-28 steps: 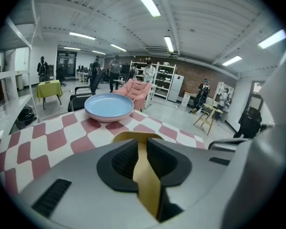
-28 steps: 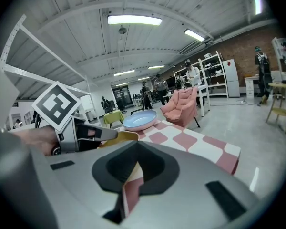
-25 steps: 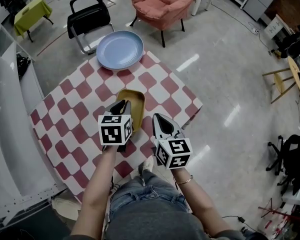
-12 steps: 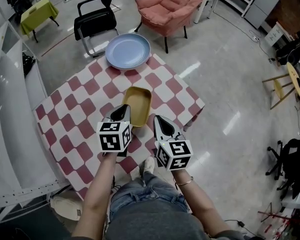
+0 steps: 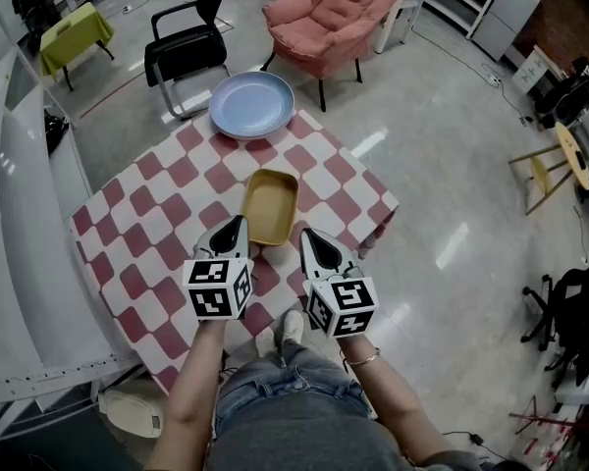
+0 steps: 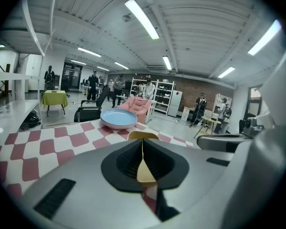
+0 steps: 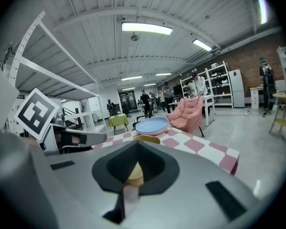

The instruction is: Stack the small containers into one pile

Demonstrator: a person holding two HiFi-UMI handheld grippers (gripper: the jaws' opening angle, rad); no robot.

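While the left gripper (image 5: 238,222) and the right gripper (image 5: 307,234) hang over the near part of the checkered surface (image 5: 147,224), each has its jaws pressed together on nothing. The yellow container (image 5: 270,207) lies in the middle of the surface, open side up, at 1 o'clock from the left jaws and 11 o'clock from the right ones. Its long axis runs from 6 to 12 o'clock, toward the blue plate (image 5: 252,104), with a short end facing the person. Both tips are just beside its near corners (the left looks slightly nearer, I think). No second container shows.
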